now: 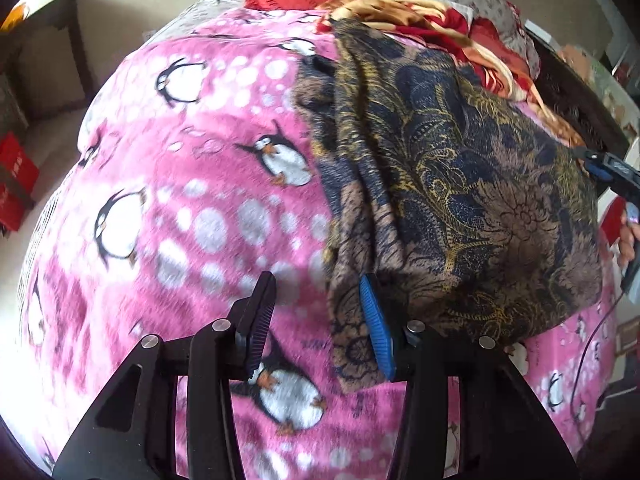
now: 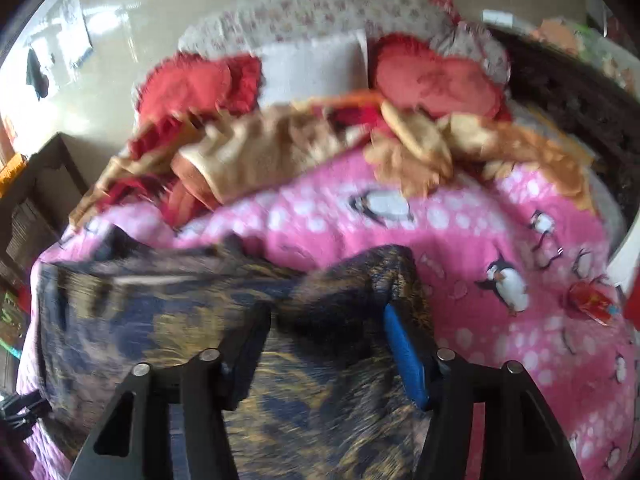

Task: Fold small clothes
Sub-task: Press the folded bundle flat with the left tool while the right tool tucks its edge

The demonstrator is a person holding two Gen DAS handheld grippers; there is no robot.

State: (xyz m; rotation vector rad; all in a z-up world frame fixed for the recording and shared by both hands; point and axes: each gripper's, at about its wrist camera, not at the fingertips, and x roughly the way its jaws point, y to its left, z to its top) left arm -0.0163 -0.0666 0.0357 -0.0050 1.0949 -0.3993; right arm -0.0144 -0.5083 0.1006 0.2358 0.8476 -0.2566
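Observation:
A dark blue, brown and gold patterned cloth (image 1: pixel 460 184) lies spread on a pink penguin blanket (image 1: pixel 200 200). My left gripper (image 1: pixel 316 284) stands open at the cloth's near left edge. Its blue pad (image 1: pixel 376 328) sits against that edge, and only blanket shows between the fingers. In the left wrist view my right gripper (image 1: pixel 600 164) is at the cloth's far right side, with a hand behind it. The right wrist view is blurred. It shows the right gripper (image 2: pixel 326 312) open over the cloth (image 2: pixel 160 312), a raised fold of it lying between the fingers.
A crumpled red and gold blanket (image 2: pixel 280 140) and red cushions (image 2: pixel 440 80) are piled at the bed's far end. A small red packet (image 2: pixel 592 304) lies on the pink blanket (image 2: pixel 460 220). The floor and a red box (image 1: pixel 16 176) are off the bed's left side. Dark furniture (image 1: pixel 572 92) stands at the right.

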